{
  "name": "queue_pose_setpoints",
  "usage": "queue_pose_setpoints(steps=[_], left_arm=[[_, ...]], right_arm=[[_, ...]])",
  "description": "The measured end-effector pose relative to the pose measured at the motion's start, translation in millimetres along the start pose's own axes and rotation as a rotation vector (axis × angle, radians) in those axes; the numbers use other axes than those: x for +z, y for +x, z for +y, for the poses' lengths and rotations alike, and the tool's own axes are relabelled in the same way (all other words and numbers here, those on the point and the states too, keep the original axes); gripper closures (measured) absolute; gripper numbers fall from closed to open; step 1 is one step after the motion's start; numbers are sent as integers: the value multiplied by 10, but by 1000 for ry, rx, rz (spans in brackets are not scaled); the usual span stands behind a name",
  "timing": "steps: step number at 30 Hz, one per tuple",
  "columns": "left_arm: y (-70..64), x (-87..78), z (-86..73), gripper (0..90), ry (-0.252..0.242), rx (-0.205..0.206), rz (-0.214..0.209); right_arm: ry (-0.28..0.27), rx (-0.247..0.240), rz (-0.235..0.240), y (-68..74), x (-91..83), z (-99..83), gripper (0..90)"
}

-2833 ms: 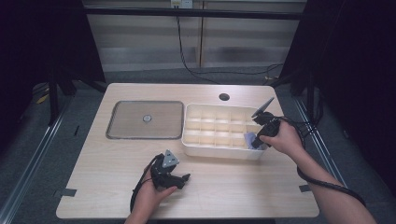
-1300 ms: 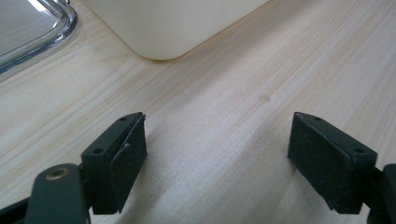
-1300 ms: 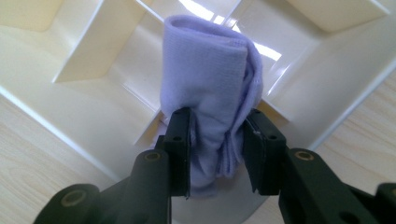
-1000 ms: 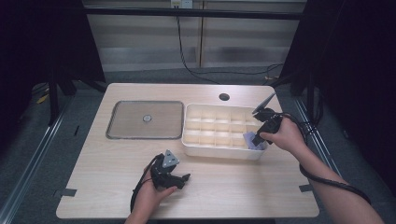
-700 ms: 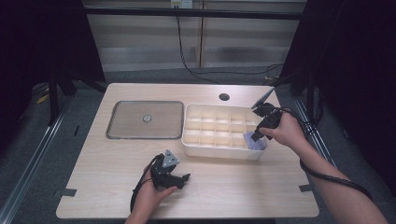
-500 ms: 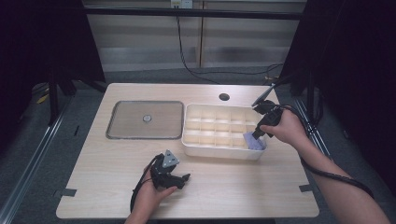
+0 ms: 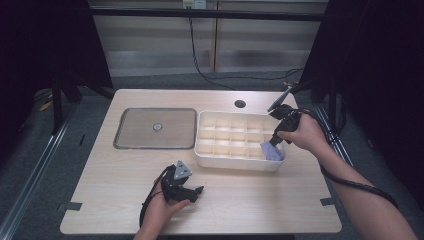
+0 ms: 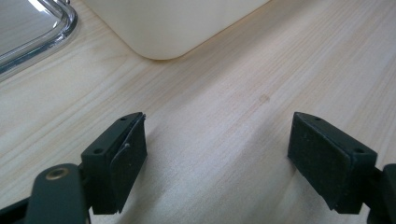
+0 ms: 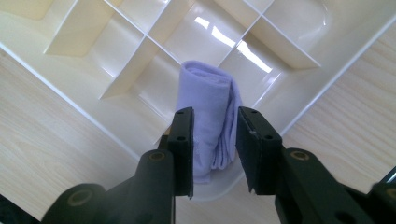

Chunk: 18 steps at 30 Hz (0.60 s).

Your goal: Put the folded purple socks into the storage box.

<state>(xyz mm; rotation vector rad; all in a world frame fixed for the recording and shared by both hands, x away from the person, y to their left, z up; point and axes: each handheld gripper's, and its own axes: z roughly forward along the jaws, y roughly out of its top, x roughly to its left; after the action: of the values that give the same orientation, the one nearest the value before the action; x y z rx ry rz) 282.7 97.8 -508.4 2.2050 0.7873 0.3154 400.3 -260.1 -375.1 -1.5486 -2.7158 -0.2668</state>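
A folded lavender cloth (image 7: 272, 150) stands in the near right corner compartment of a cream divided tray (image 7: 234, 162). My right gripper (image 7: 274, 142) reaches down into that compartment from the right. In the right gripper view the cloth (image 9: 208, 100) sits upright between the two jaws of the right gripper (image 9: 215, 140), which press on both its sides. My left gripper (image 7: 194, 192) rests on the wooden table near the front edge. The left gripper (image 8: 215, 158) is open, with bare wood between its jaws.
A flat metal tray (image 7: 155, 128) with a small round object at its middle lies left of the divided tray. The divided tray's corner (image 8: 163, 28) and the metal tray's rim (image 8: 42, 32) lie ahead of the left gripper. A round hole (image 7: 240, 104) is in the table's far side.
My right hand has shifted slightly toward the far side, with the cloth still in the corner compartment. The left gripper has not moved.
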Motion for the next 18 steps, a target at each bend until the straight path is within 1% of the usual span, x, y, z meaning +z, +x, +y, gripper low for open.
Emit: queue_pose_setpoints(steps=[2,4,6,9,13,14,15,18], left_arm=[[0,0,0,191,0,0,0],[0,0,0,190,0,0,-1],[1,0,0,190,0,1,0],[0,0,0,191,0,0,0],[0,0,0,190,0,0,0],[0,0,0,190,0,0,0],[1,0,0,191,0,0,0],[1,0,0,190,0,0,0]], right_arm=[[14,-15,-2,13,10,10,762],[20,-27,-16,28,19,20,806],[21,-36,-17,37,29,28,859],[28,-39,-22,43,56,37,888],[18,-32,-29,43,105,37,891],[10,-27,-25,38,116,35,883],[4,-21,-32,32,121,36,874],[-8,-17,-35,12,128,42,867]])
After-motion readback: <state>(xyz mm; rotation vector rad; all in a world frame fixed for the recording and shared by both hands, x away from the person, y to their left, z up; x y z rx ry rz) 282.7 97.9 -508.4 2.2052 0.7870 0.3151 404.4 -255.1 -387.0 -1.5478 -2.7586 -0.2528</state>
